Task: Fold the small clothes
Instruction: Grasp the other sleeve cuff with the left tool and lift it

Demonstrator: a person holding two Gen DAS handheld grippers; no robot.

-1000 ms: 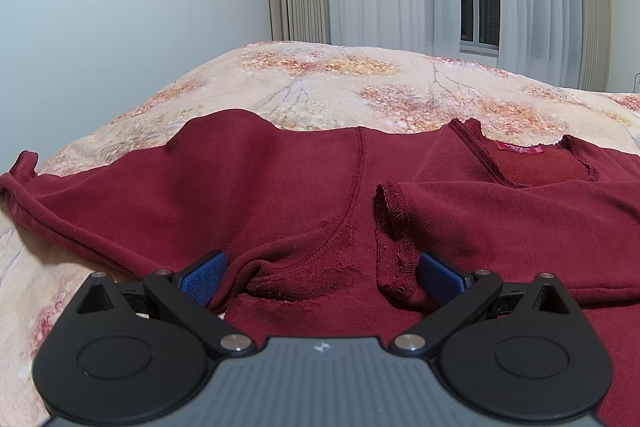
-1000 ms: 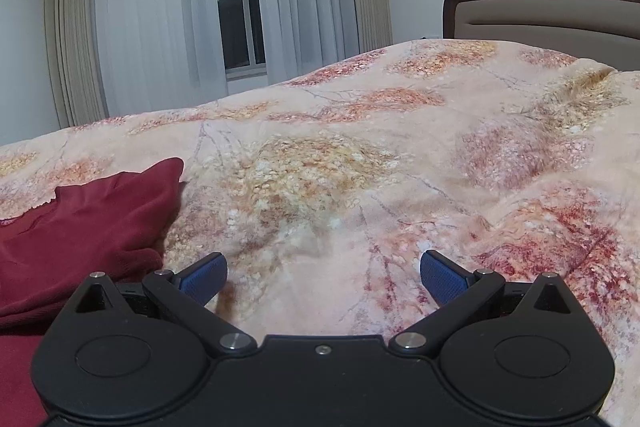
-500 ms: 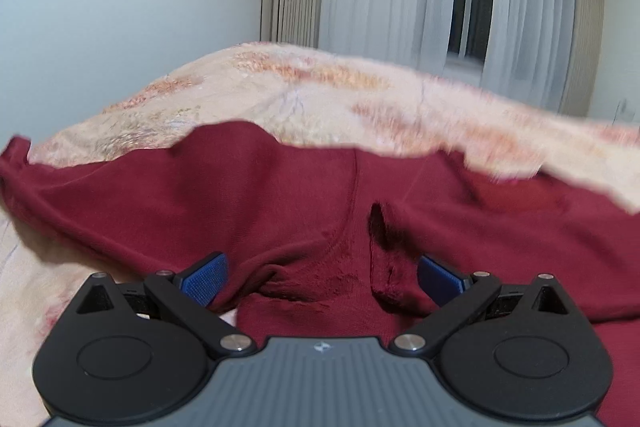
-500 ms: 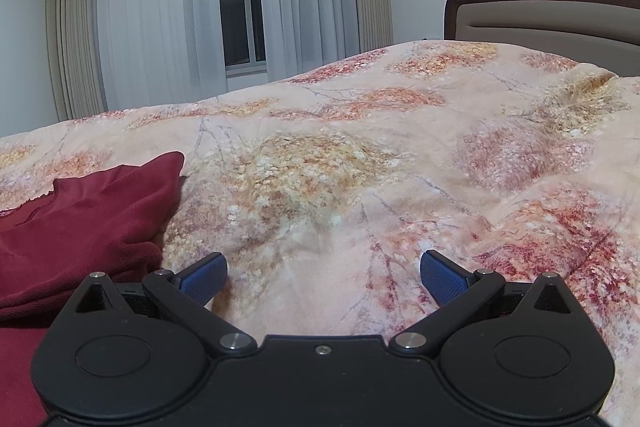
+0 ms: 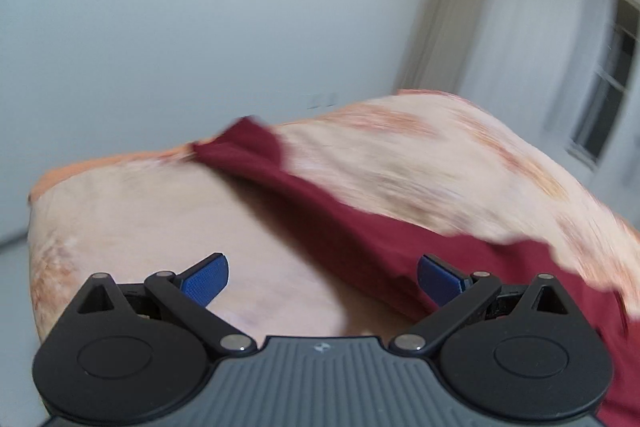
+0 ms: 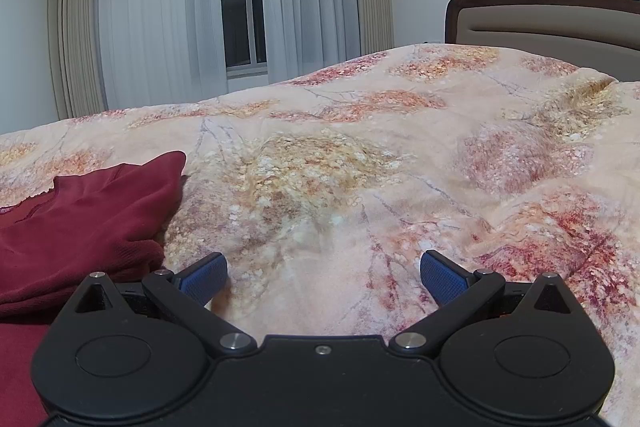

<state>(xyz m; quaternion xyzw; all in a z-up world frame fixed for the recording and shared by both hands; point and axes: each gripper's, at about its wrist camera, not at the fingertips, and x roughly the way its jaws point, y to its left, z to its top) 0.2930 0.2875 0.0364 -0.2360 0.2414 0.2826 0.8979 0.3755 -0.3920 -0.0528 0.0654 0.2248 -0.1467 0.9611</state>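
Swinging away from the sleeve it faced a second ago, the left gripper (image 5: pixel 322 277), jaws open and empty, now blurs past the maroon top (image 5: pixel 340 219) lying on the floral bed (image 6: pixel 360 167), while the right gripper (image 6: pixel 323 273) hovers open, suggesting a fresh grasp is sought.

dark red garment (image 6: pixel 84 211), rumpled, on floral bedspread (image 6: pixel 360 187)

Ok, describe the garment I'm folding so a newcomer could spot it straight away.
Start at the bed with its peach floral cover, below the curtained window. At its left edge lies the dark red top, the only plain, solid-coloured cloth on that patterned cover.
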